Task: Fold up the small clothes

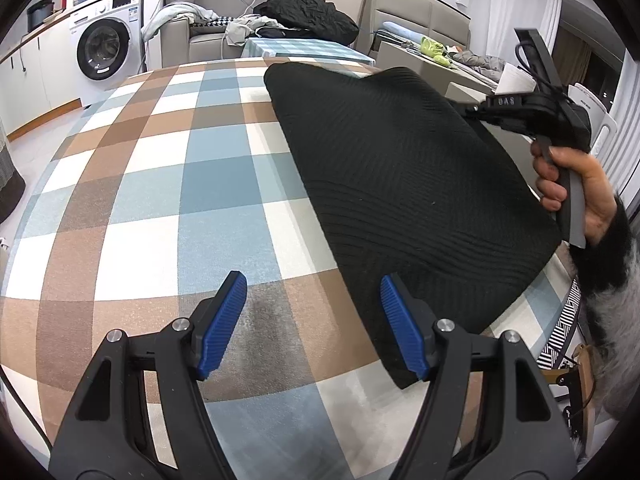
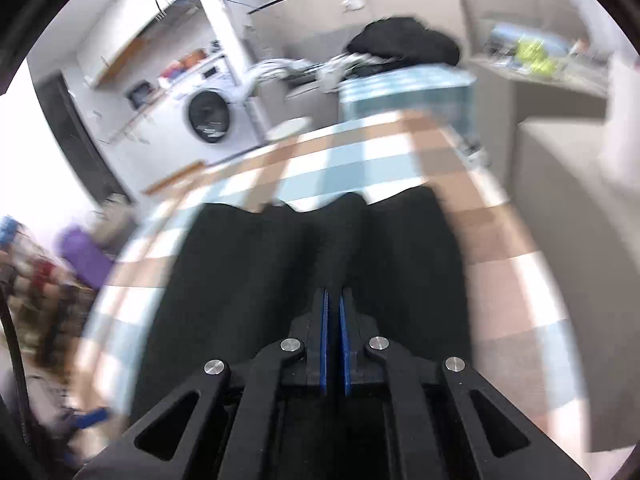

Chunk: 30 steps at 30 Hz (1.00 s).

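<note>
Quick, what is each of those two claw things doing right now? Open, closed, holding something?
Left gripper: open, holding nothing, over the checked cloth.
Right gripper: closed; whether it pinches the black garment cannot be told.

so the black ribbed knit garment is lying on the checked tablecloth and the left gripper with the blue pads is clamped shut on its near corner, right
Not quite. The black ribbed knit garment does lie on the checked tablecloth, but the left gripper is not clamped on it: the left wrist view shows its blue pads standing wide apart, with only cloth between them and the garment's near corner beside the right-hand pad.
</note>
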Each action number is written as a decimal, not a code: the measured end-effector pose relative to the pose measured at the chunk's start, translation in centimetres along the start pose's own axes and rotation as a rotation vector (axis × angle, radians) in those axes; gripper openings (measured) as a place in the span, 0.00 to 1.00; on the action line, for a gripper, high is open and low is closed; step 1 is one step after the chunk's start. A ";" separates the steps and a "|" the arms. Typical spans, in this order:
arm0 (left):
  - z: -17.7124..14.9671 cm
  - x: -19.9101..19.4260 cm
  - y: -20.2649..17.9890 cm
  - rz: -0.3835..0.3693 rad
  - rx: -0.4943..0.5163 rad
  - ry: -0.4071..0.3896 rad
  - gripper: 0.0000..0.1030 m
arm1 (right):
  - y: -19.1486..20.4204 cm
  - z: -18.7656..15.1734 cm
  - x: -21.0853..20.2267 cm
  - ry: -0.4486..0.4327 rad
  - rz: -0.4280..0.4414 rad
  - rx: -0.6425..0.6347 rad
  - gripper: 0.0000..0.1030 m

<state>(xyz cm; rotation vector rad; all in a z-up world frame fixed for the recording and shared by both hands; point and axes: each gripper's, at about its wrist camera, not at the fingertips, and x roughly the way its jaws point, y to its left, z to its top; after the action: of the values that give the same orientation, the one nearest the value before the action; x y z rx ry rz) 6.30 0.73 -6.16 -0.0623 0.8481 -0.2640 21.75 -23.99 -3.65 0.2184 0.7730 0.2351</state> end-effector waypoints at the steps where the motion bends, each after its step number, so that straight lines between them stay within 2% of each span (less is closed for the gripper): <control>1: 0.0 0.0 0.1 -0.001 -0.002 0.003 0.65 | -0.3 -0.1 0.5 0.031 -0.008 0.000 0.06; 2: 0.0 0.0 0.1 0.000 -0.001 0.004 0.65 | -0.7 -0.3 1.5 0.095 -0.031 -0.005 0.09; 4: 0.0 -0.2 0.1 0.003 0.002 -0.002 0.65 | -1.6 -1.0 2.3 0.161 -0.068 0.016 0.10; 7: 0.1 -0.2 0.1 0.006 -0.004 -0.006 0.65 | -1.6 -2.2 0.0 0.112 -0.026 0.007 0.13; 10: 0.1 0.2 0.1 0.008 -0.002 0.005 0.65 | -0.2 -3.2 -2.2 0.096 0.071 -0.015 0.27; 11: 0.1 0.2 0.1 0.010 0.000 0.007 0.65 | 0.3 -3.5 -2.4 0.106 0.101 -0.024 0.33; 12: 0.1 0.2 0.1 0.011 0.001 0.007 0.65 | 0.9 -3.7 -2.2 0.127 0.132 -0.030 0.34; 15: 0.1 -0.1 0.2 0.012 -0.003 0.002 0.65 | 1.7 -4.2 -0.9 0.186 0.215 0.009 0.34; 16: 0.1 -0.2 0.2 0.015 -0.005 -0.001 0.65 | 2.0 -4.5 -0.6 0.195 0.212 0.006 0.32; 17: 0.2 -0.3 0.3 0.017 -0.008 -0.003 0.65 | 2.6 -4.5 -0.3 0.201 0.188 -0.013 0.17; 18: 0.2 -0.4 0.4 0.017 -0.011 -0.005 0.65 | 3.2 -4.1 0.1 0.187 0.169 -0.040 0.08; 20: 0.2 -0.4 0.7 0.019 -0.021 -0.008 0.65 | 4.1 -3.5 -1.0 0.100 0.171 -0.073 0.07; 21: 0.2 -0.4 0.8 0.018 -0.025 -0.008 0.65 | 4.2 -3.5 -1.3 0.084 0.147 -0.081 0.07; 23: 0.2 -0.1 0.9 0.016 -0.033 0.001 0.65 | 4.5 -3.5 -0.7 0.100 0.076 -0.101 0.07; 25: 0.1 -0.1 0.9 0.014 -0.033 0.005 0.65 | 4.1 -4.2 0.4 0.164 0.041 -0.092 0.09; 26: 0.1 -0.2 0.8 0.009 -0.033 0.003 0.65 | 3.8 -4.5 0.7 0.194 0.052 -0.076 0.13; 30: 0.1 -0.2 0.2 -0.027 -0.022 0.006 0.65 | 2.7 -6.8 -1.9 0.203 0.210 0.015 0.23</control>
<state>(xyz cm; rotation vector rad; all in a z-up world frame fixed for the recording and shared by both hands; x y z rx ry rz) 6.24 0.99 -5.98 -0.0933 0.8569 -0.2804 15.21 -21.20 -6.34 0.2931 0.9539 0.4557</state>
